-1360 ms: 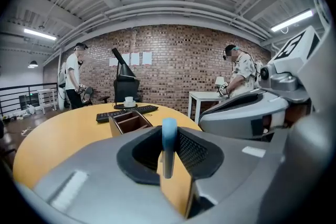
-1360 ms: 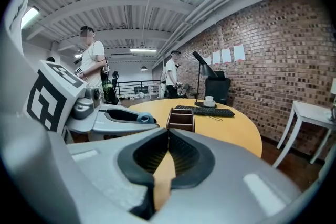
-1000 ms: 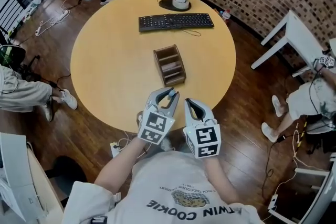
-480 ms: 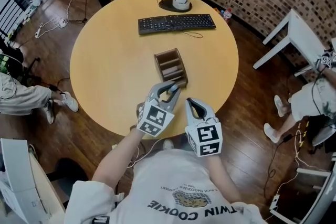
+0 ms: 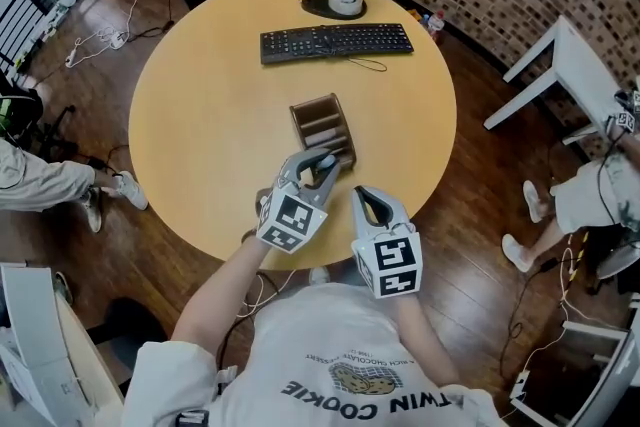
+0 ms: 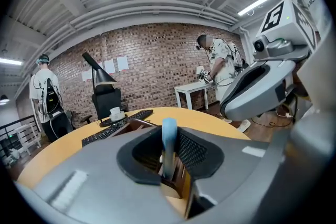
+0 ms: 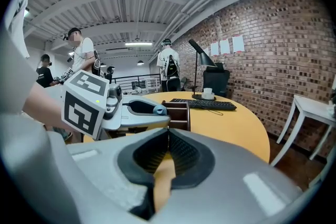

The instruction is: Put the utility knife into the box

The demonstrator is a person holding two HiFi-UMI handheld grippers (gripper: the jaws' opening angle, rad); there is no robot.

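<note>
**Head view:** your left gripper (image 5: 322,166) is over the near end of the box (image 5: 300,120). The box sits mid-table (image 5: 200,105) with its long side running away from you. The jaws are clamped on the utility knife (image 5: 326,162), and only a blue speck of it shows at the tips. Your right gripper (image 5: 362,199) hangs at the table's near edge, just right of the left one and apart from the box. The keyboard (image 5: 336,41) lies across the far side.

**Left gripper view:** the knife is pinched between the jaws. Its long axis runs up-down in frame, blue end up, with the lower end sunk in the jaw gap. Wood of the box shows right behind and below it. I can't tell if the knife touches the box.

**Right gripper view:** the jaws are pressed together with nothing held. Only bare tabletop shows through the gap. The left gripper shows side-on at left, with the knife's blue end poking out at its tips, right at the box's near wall.
</note>
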